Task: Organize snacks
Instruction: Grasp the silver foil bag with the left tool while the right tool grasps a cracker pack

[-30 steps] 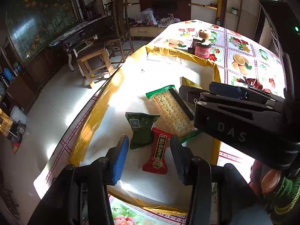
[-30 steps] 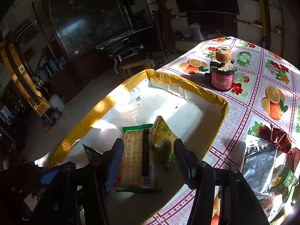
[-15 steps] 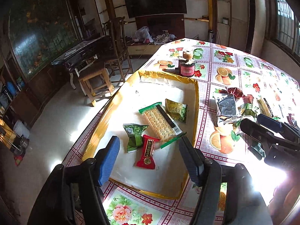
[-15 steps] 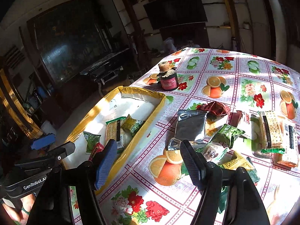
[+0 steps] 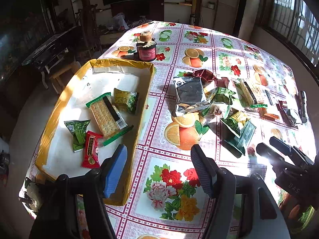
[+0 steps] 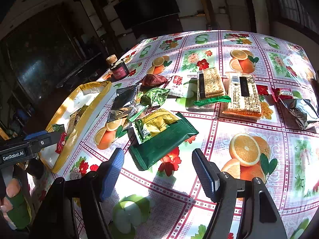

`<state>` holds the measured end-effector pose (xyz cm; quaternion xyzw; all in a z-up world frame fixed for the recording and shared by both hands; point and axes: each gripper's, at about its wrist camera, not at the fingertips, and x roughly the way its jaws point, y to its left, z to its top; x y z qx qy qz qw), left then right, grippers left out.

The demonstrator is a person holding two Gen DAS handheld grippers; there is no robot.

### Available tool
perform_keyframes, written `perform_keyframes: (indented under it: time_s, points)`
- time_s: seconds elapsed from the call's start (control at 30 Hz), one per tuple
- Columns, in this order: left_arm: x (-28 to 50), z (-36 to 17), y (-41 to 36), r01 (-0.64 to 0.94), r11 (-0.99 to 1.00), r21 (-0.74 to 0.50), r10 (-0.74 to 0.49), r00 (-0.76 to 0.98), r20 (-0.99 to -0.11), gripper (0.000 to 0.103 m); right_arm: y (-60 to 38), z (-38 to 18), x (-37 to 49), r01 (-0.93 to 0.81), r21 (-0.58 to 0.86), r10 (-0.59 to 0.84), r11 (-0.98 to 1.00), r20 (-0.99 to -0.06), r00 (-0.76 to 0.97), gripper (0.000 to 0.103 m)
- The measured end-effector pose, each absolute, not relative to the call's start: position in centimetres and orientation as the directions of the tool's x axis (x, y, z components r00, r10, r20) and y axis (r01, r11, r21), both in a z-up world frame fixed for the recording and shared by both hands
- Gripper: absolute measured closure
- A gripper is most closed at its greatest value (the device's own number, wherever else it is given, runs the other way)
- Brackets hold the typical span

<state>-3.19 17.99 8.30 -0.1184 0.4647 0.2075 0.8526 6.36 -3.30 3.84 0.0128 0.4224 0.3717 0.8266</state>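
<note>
Our left gripper [image 5: 159,169] parted, empty, tray [image 5: 59,101] at ten o'clock, our right gripper [image 6: 157,171] parted, empty, dark green packet [image 6: 165,143] at twelve o'clock

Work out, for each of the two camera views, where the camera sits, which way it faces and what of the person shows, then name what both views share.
Left wrist: on the left claw, open and empty, looking down over the yellow-rimmed tray and tablecloth; the right claw and fingers show at right.
Right wrist: on the right claw, open and empty, facing the loose snack pile, nearest the dark green packet; the left claw and a hand show at left.
Shared: tray, corked jar, silver pouch.
</note>
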Motion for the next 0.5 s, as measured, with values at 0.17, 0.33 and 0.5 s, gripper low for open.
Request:
perform_keyframes:
  time_s: [0.17, 0.33, 0.5]
  points:
    - [-0.1, 7.4, 18.3, -0.461, 0.886, -0.05, 0.191, 0.461, -0.867, 0.037, -2.4, 3.8, 6.9, -0.617, 0.311, 0.613, 0.722, -0.701, 0.365, 0.027]
    - [3.8, 6.4, 18.8, -0.462, 0.885, -0.061, 0.168, 0.438, -0.883, 0.038, -2.4, 4.2, 8.3, -0.605, 0.304, 0.609, 0.736, -0.688, 0.395, 0.027]
    - [7.9, 5.3, 19.8, -0.479, 0.876, -0.065, 0.157, 0.409, -0.899, 0.038, -2.3, 4.9, 12.8, -0.556, 0.27, 0.561, 0.786, -0.689, 0.459, 0.027]
